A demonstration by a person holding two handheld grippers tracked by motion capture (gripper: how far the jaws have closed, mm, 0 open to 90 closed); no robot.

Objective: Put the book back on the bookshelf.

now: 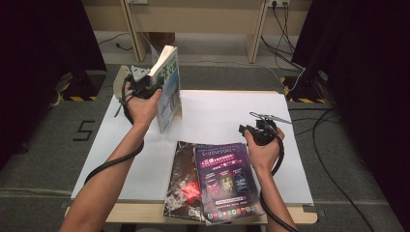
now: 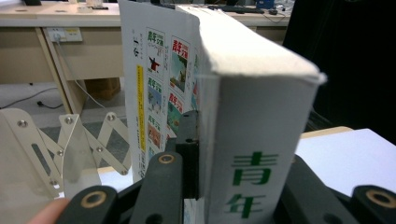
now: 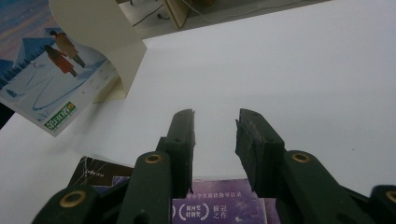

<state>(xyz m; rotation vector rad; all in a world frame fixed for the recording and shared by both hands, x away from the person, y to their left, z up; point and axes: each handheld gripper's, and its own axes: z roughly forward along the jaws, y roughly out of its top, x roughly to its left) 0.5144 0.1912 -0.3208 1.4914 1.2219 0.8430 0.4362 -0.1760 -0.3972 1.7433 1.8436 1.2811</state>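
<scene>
High view is showing the left claw (image 1: 153,83) clamping a thick book (image 1: 167,87) by its spine, holding it upright above the far left of the white table (image 1: 227,113), long axis standing nearly vertical. Right claw (image 1: 255,126) is hovering part open and empty just beyond two magazines (image 1: 215,181) lying at the near edge, well right of the book.

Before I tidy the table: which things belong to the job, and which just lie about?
In the job:
- thick book, clamped upright in left hand-held gripper
- two magazines
- folding book rack

Lying about:
- floor cables
- wooden desk
</scene>
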